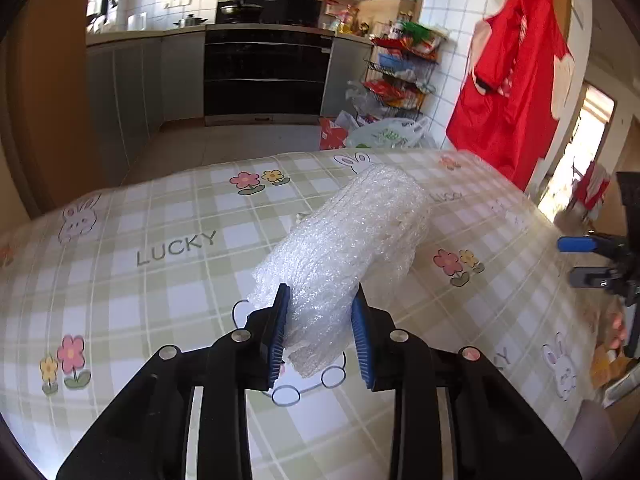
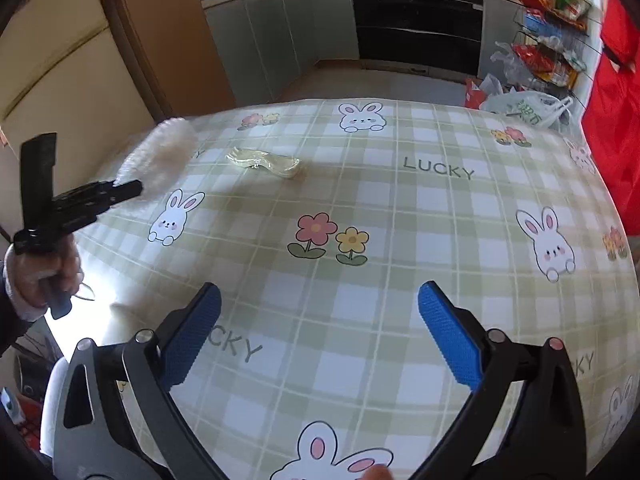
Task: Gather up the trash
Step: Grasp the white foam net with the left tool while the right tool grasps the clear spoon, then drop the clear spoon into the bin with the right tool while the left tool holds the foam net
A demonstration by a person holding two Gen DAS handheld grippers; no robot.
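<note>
Bubble-wrap wad [image 1: 340,256] clamped by left gripper [image 1: 320,332] | right gripper [image 2: 320,340] spread wide, holding nothing | perhaps plastic wrapper [image 2: 266,163] on table [image 2: 400,220]

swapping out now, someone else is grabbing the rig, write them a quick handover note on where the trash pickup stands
Left gripper: shut on the bubble wrap roll, held up off the table; the blue fingers pinch its near end.
Right gripper: open, nothing between its fingers, hovering over the table.
Left to pick up: a crumpled clear plastic wrapper lying on the far side of the table.
Done: the bubble wrap is picked up but not yet dropped anywhere.
No bin shows in either view; plastic bags sit on the floor past the table's far edge.
</note>
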